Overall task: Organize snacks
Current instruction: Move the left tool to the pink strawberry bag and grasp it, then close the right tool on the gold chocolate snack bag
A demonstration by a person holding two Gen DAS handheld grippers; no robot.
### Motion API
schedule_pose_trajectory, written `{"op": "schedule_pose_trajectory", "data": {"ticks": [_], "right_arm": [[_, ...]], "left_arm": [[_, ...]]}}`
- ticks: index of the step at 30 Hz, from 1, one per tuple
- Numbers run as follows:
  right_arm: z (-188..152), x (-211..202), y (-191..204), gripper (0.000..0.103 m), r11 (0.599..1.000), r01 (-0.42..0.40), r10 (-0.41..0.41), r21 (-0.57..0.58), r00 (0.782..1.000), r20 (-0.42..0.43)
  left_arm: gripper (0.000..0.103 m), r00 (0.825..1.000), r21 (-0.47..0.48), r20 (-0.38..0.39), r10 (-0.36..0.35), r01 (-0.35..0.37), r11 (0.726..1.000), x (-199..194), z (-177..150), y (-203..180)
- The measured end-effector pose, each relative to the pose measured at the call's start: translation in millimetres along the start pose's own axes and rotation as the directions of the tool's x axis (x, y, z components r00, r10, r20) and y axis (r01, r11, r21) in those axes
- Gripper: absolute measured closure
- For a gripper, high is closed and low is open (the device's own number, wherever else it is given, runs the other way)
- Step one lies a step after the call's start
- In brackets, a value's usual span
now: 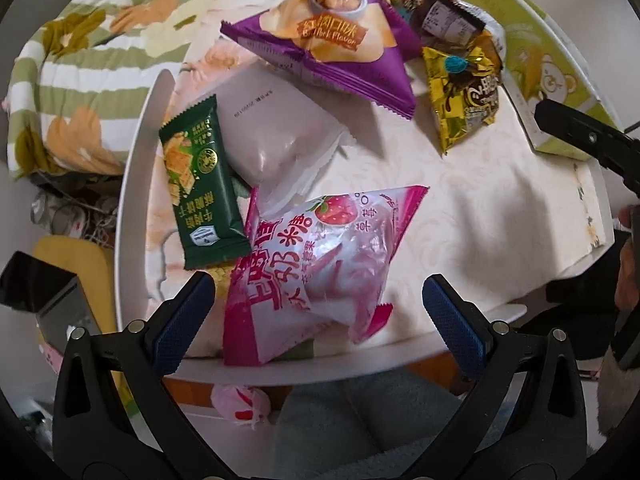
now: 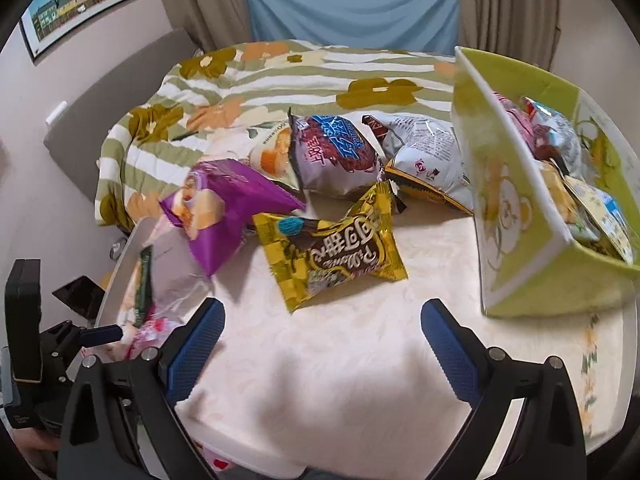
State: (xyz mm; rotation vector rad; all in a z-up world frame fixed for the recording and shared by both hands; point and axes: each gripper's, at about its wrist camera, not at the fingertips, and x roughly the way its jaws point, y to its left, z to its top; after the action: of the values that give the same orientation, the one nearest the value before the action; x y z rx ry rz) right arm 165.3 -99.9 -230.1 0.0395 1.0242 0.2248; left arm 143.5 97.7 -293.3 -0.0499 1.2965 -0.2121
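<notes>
Snack bags lie on a white table (image 1: pixel 460 216). My left gripper (image 1: pixel 320 300) is open, its jaws on either side of a pink strawberry bag (image 1: pixel 320 264) at the table's near edge. Beside it lie a green cracker pack (image 1: pixel 200 184), a pale grey pouch (image 1: pixel 276 128), a purple chip bag (image 1: pixel 336 44) and a yellow bag (image 1: pixel 464 92). My right gripper (image 2: pixel 322 332) is open and empty, just short of the yellow bag (image 2: pixel 332 248). A green box (image 2: pixel 532 208) at the right holds several snacks.
More bags (image 2: pixel 340 152) lie at the table's far side, against a bed with a striped floral quilt (image 2: pixel 280 76). The purple bag (image 2: pixel 224 208) sits left of the yellow one. The left gripper (image 2: pixel 100 334) shows at the table's left edge.
</notes>
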Motion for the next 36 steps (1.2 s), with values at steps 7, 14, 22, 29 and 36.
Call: {"op": "schedule_pose_trajectory", "data": {"ticks": [7, 14, 22, 29, 36], "right_arm": [[19, 28, -13, 0.005, 0.996, -0.022, 0.021, -0.087, 1.000, -0.022], [32, 59, -19, 0.005, 0.983, -0.058, 0.050, -0.174, 0.997, -0.051], [40, 88, -26, 0.005, 0.972, -0.132, 0.113, -0.196, 0.988, -0.103], [44, 106, -24, 0.005, 0.960, -0.185, 0.161, -0.213, 0.979, -0.124], [41, 112, -25, 0.016, 0.951, -0.236, 0.213, -0.199, 0.968, -0.130]], "left_arm": [[0.013, 0.999, -0.038, -0.032, 0.040, -0.041, 0.998, 16, 5, -4], [0.024, 0.997, -0.071, -0.048, 0.065, -0.068, 0.995, 24, 10, -9], [0.034, 0.996, -0.095, -0.049, 0.076, -0.081, 0.992, 21, 12, -17], [0.039, 0.996, -0.123, -0.048, 0.073, -0.079, 0.989, 15, 9, -21], [0.048, 0.998, -0.140, -0.043, 0.053, -0.059, 0.988, 10, 10, -18]]}}
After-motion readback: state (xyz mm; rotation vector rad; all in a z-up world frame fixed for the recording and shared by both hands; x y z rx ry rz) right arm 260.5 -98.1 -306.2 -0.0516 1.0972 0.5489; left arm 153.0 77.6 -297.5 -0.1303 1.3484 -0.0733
